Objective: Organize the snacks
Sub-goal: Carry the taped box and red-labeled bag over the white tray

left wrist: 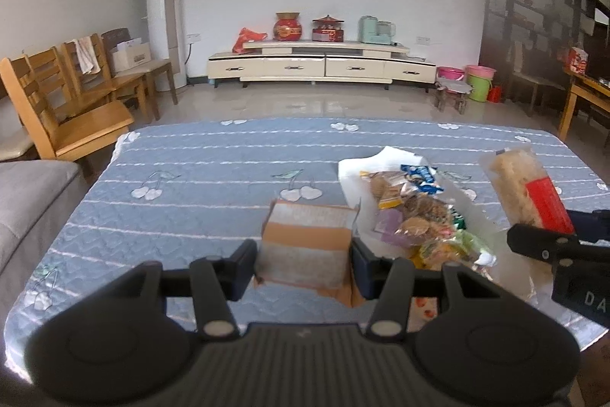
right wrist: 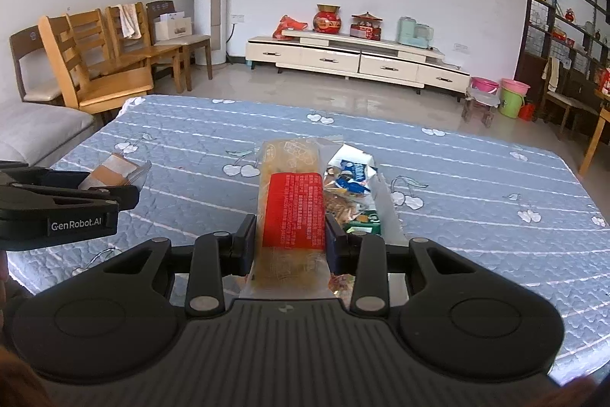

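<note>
While a long clear-wrapped cracker pack [right wrist: 291,212] with a red printed label is sitting lengthwise between its pads, the right gripper [right wrist: 290,241] is pressing in on both of the pack's flat sides — closed on it, the crinkly film bulging past the fingers toward the camera. Just beside the pack, on its right, a loose heap of small glossy snack packets [right wrist: 352,191] is lying on a white plastic bag [right wrist: 385,193]; the left wrist view is showing the same heap [left wrist: 419,216] as round brown biscuits in shiny wrappers, blue, yellow and green among them. Left of the heap, a small brown cardboard box [left wrist: 309,243], squarish with a pale top face, is standing between the pads of the left gripper [left wrist: 303,267], which is clamping it on both sides. Everything is resting on or hanging just above a quilted blue tablecloth [left wrist: 190,178] — soft, stitched in wavy white lines and printed with pale cherries. Beyond it, wooden slat-back chairs [right wrist: 99,63] are standing along the wall.
</note>
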Motion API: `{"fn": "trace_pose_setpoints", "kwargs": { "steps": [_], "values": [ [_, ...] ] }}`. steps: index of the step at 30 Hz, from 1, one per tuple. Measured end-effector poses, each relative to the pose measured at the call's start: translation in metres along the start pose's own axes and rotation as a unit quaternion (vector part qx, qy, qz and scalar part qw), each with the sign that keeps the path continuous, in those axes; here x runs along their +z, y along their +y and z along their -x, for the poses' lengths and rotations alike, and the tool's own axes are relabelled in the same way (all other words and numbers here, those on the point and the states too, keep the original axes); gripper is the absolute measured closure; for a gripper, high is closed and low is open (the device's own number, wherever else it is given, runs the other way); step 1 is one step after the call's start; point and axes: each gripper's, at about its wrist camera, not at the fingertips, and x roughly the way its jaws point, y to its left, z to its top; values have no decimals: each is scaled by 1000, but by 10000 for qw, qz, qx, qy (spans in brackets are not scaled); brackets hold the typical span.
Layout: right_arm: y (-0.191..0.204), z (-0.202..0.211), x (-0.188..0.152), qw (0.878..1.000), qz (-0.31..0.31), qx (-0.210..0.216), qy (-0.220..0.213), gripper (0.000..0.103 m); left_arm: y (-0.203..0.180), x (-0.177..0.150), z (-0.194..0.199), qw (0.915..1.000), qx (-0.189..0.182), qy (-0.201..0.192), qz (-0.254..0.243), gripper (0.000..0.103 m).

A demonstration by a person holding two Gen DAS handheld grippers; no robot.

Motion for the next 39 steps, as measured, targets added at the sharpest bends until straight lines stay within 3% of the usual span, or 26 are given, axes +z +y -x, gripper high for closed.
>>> {"fn": "trace_pose_setpoints", "kwargs": {
  "steps": [39],
  "values": [
    [-16,-20,9,9980,-415,-468,93,59,-71,30,-44,9979,-602,97,-237,51]
  ]
}}
